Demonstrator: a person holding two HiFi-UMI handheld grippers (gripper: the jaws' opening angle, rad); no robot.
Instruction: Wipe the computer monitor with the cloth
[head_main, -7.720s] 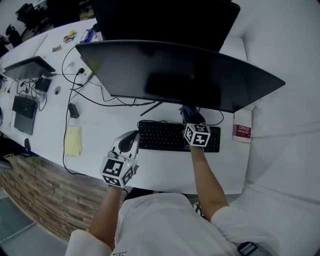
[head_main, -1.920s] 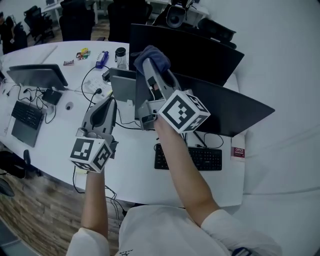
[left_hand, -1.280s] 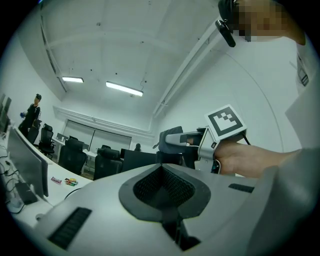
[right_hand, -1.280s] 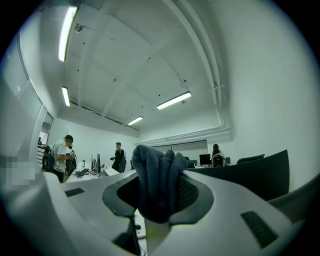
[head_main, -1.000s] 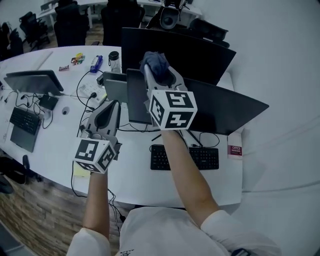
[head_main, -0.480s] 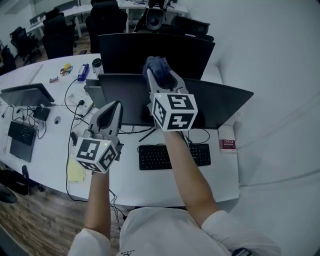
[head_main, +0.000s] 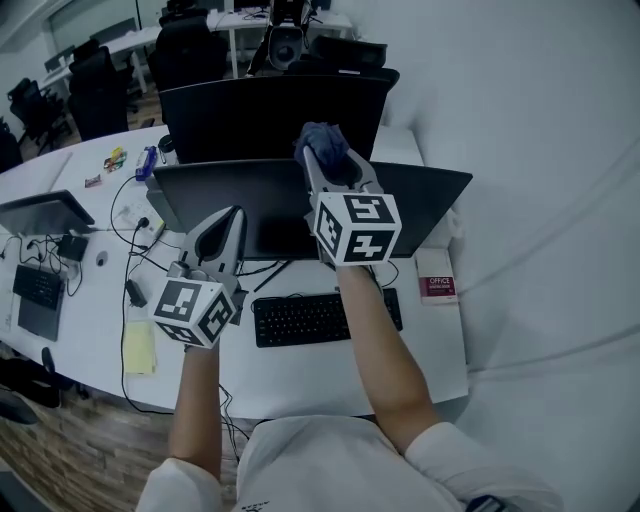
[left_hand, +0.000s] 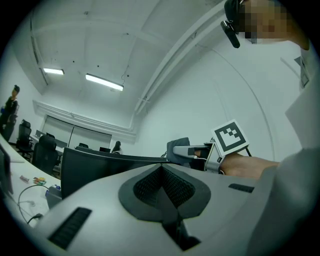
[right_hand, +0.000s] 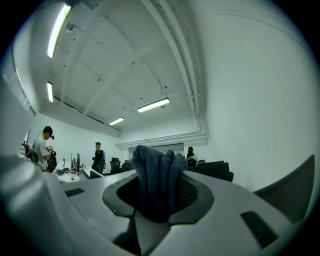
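Right hand-held gripper (head_main: 324, 158) is raised over the desk (head_main: 425, 350), jaws clamped on a bunched dark blue cloth (head_main: 319, 141). In the right gripper view the cloth fills the gap between the pads and sticks out past the tips. In the head view the cloth sits at the top edge of the near computer monitor (head_main: 220, 195), in front of the second monitor (head_main: 250, 110) standing just behind it. Cannot tell if the cloth touches either screen.

Left hand-held gripper (head_main: 229, 217) is held up to the left of the right one, in front of the near monitor's lower left part. Its jaws are closed together, nothing between them; the left gripper view shows the pads meeting. That view also catches the right gripper with its marker cube off to the side, above the monitor's top edge.

Both screens are dark. On the desk below the near monitor lies a black keyboard (head_main: 300, 318), partly covered by the right forearm. A red-and-white booklet (head_main: 435, 288) lies to the right of the keyboard, near the monitor's right end. A yellow notepad (head_main: 139, 348) lies at the left near the desk edge, with black cables (head_main: 140, 265) running beside it.
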